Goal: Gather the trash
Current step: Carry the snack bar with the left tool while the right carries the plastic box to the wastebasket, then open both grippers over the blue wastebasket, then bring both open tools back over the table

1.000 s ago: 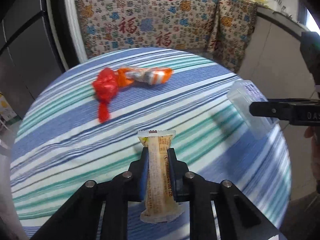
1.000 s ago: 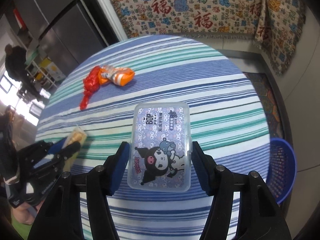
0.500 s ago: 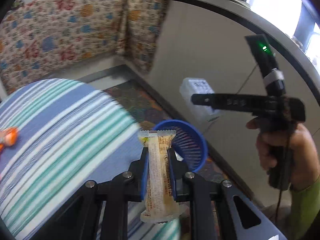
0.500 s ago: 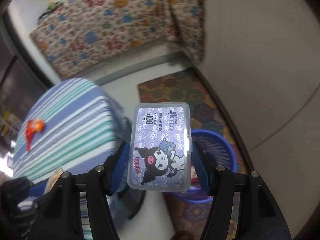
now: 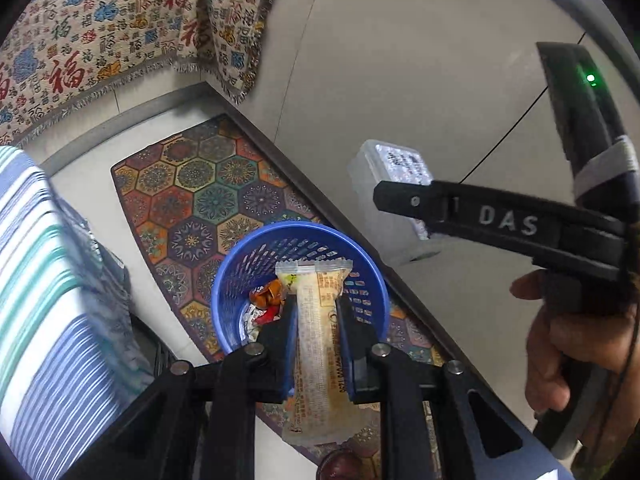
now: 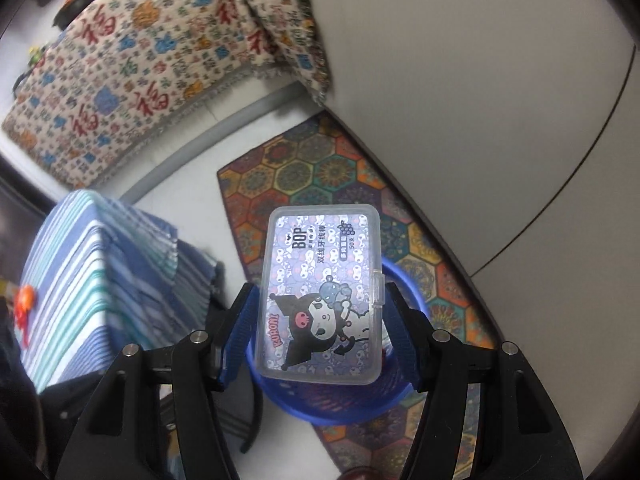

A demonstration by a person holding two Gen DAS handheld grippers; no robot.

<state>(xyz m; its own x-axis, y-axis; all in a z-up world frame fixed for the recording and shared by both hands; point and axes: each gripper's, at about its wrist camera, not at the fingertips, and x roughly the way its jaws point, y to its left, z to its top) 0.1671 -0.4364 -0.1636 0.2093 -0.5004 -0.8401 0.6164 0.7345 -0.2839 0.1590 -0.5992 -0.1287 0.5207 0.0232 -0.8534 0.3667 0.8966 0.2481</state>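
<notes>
Table (image 5: 44,312), far left: striped blue, teal and white cloth draped over its edge; a red scrap (image 6: 25,304) lies on it, too blurred to name. Left tongs (image 5: 317,344): closed on a wrapper (image 5: 318,320), held upright at mid-length, top seam above the pads, tail hanging below toward the camera. Wrapper: thin printed film, judged light, soft and slick; it will crumple, not break, and may slip if held at a seam, so the present mid-body hold looks sound. Basket (image 5: 298,280), centre, on the floor by a patterned mat (image 5: 208,192): blue perforated plastic, already holding red and orange scraps. In the left view the wrapper overlaps the basket mouth, so it is judged to hang above the opening; height above the rim cannot be told. Right tongs (image 6: 322,326): closed on a box (image 6: 322,296), blue pads on its two long sides near the lower half. Box: clear hinged plastic with a cartoon label, judged stiff, smooth and light; it may slide between pads if the squeeze eases, and the clasp side is best left alone. In the right view the box covers most of the basket, rim showing to its right and below; in the left view it sits right of and beyond the basket, so exact alignment cannot be told. Far: patterned hanging cloth (image 5: 100,40) and plain wall.
</notes>
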